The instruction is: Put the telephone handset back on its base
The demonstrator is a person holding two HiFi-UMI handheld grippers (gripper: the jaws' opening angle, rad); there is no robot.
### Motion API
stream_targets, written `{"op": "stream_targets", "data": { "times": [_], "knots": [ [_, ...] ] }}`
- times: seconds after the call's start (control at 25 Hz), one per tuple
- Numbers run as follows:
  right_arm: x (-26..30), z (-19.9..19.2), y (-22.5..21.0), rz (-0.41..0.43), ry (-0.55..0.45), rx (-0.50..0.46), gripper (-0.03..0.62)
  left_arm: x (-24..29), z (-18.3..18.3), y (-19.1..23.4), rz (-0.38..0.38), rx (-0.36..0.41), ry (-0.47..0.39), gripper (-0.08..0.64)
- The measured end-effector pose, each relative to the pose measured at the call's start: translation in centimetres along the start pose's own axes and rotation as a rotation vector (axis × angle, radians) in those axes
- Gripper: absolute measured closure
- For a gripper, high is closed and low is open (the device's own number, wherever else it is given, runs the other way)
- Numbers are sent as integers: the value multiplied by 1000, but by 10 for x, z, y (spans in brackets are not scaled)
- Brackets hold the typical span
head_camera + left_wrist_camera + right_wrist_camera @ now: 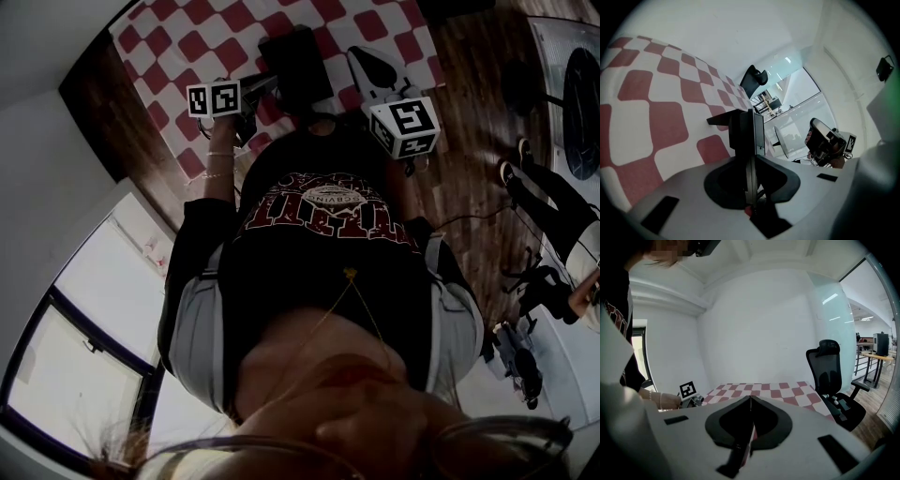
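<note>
Head view, steeply down over the wearer's black T-shirt with red and white print (319,244). One table under a red-and-white checked cloth (187,42) at the top of the frame, with dark wooden floor (469,84) to its right.

Grippers: two, both raised above the cloth.
- Left gripper (751,119): the black jaws are pressed flat together, only a thin seam shows and nothing sits between them. It is held by the person's left hand (670,401).
- Right gripper (750,398): jaws likewise pressed together with nothing between them. It points across the table.

Marker cubes: two, one per gripper. The left cube (214,98) and the right cube (405,127) are well apart.

Task object: one black boxy thing (295,61) lies on the checked cloth between the two grippers and just beside the left gripper's front. Too dark to tell whether it is the telephone. Handset and base cannot be told apart, so whether the handset is seated cannot be told. Neither gripper touches it as far as the views show.

Other items: one black office chair with headrest and armrests (833,376) stands on the floor beside the table. One second person's legs in dark trousers (548,202) show at the right edge, well apart from the table.
</note>
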State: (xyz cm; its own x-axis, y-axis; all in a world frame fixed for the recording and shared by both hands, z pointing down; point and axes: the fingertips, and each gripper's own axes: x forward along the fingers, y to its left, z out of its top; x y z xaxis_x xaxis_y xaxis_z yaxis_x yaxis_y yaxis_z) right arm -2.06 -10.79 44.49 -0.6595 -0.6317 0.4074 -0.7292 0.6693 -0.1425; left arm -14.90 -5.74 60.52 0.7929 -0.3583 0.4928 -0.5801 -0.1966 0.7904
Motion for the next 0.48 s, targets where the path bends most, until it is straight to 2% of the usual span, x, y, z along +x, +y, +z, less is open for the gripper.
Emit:
{"op": "stream_targets", "data": {
  "times": [0.28, 0.48],
  "knots": [
    [-4, -3, 2, 3, 3, 0, 572, -3, 0, 0, -29, 34, -38, 486],
    [-8, -6, 0, -9, 6, 5, 572, -3, 1, 0, -77, 10, -84, 488]
  ]
}}
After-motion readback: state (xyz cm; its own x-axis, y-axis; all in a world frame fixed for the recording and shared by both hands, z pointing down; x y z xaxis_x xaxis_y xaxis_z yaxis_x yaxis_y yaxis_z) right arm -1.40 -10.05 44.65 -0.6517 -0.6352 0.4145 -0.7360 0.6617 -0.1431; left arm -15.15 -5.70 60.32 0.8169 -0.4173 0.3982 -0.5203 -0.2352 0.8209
